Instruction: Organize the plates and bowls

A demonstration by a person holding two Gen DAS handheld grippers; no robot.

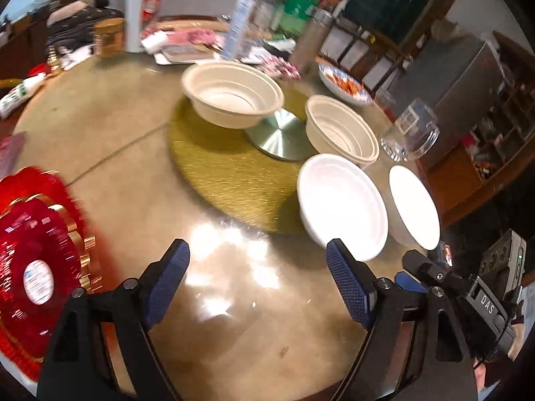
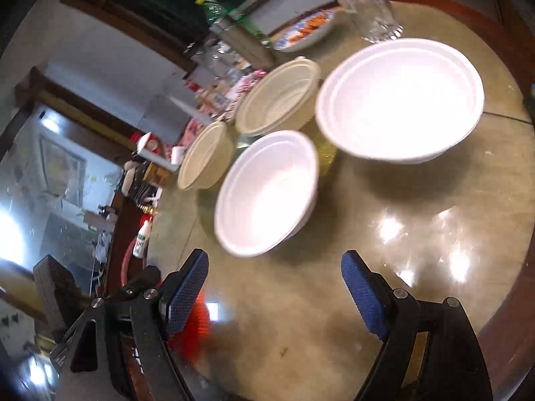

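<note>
With both your left gripper [image 1: 257, 260] and right gripper [image 2: 274, 272] wide open and empty, you're between pickups: next, close on the rim of the nearer white bowl [image 2: 267, 192] mid-frame.

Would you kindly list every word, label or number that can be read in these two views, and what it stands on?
"DAS": on the black mount of the right gripper, left wrist view.
Round white sticker on the red plates: blurred, unreadable.
White bottle with red cap: label blurred.
Small white bottle with green print: too small.
Blue-white carton: blurred.
Nothing else carries legible text.
</note>
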